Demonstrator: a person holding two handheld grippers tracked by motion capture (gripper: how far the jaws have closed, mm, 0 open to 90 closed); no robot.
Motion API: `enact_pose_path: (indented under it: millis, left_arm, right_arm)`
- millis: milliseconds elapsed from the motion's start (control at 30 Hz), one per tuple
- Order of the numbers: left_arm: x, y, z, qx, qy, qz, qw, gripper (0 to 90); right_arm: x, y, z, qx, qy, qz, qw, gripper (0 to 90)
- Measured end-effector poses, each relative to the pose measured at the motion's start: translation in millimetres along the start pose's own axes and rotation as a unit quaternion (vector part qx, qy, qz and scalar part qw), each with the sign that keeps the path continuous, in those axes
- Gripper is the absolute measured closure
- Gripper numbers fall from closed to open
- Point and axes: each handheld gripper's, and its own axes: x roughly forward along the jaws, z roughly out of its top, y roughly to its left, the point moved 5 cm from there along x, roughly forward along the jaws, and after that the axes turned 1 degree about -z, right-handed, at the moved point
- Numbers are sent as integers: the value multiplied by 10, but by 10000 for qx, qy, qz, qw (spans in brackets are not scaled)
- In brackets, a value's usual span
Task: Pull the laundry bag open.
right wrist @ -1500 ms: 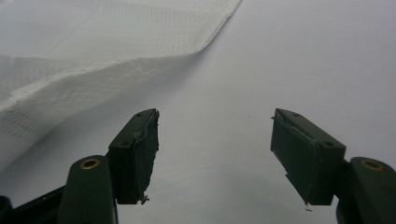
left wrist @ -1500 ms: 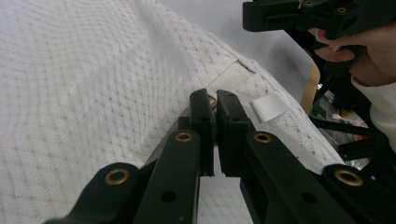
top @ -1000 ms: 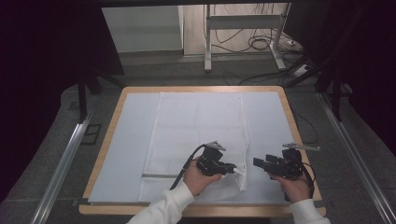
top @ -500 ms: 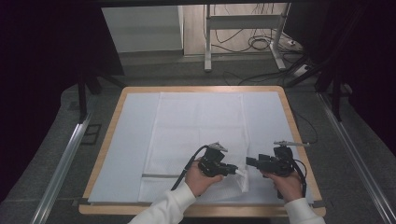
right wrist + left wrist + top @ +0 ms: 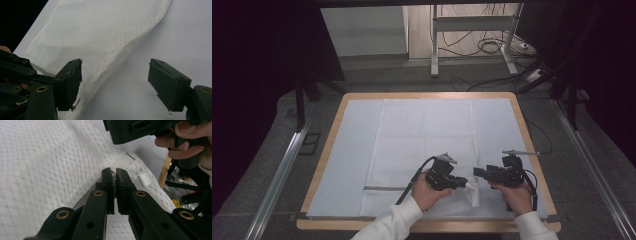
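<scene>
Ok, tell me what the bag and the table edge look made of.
Bag: white woven mesh fabric, matte; a diamond weave pattern shows, and it drapes in soft folds, probably synthetic. Table edge: light wood or wood-look board, smooth, judging by its tan colour.

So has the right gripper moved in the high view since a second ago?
Yes. The right gripper has slid left, away from the table's right edge, toward the left gripper.

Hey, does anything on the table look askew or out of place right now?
Yes. The white mesh cloth lies flat except at its near right corner, which is lifted and rumpled where the left tool is shut on its hem. The right tool is open beside that raised edge.
</scene>
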Motion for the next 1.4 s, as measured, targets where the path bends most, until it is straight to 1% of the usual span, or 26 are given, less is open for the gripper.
enact_pose_path:
  millis: [133, 400, 567, 700, 867, 1033, 1233, 1333, 1400]
  left_arm:
    - [15, -12, 0, 5, 5, -15, 10000, 867]
    - [23, -17, 3, 26, 13, -12, 10000, 868]
    - [24, -21, 2, 33, 1, 2, 10000, 867]
    - [33, -20, 2, 29, 9, -5, 10000, 868]
    - [46, -23, 2, 26, 15, 1, 10000, 868]
    - [63, -24, -2, 28, 33, -5, 10000, 867]
    - [76, -18, -5, 35, 48, 18, 10000, 867]
    - [83, -16, -8, 35, 61, 26, 10000, 867]
    - [87, -16, -10, 39, 63, 23, 10000, 868]
  right_arm:
    - [40, 18, 6, 42, 38, 20, 10000, 273]
    - [124, 67, 25, 197, 171, 160, 9995, 307]
    - [170, 72, 6, 285, 290, 177, 9990, 328]
    - [212, 70, -22, 346, 433, 210, 9982, 366]
    - [255, 81, -41, 424, 515, 246, 9975, 438]
    - [295, 108, -64, 409, 605, 358, 9967, 544]
    - [313, 141, -78, 246, 671, 415, 9966, 762]
    - [311, 158, -80, 121, 707, 372, 9967, 844]
    - [309, 170, -78, 62, 710, 340, 9969, 867]
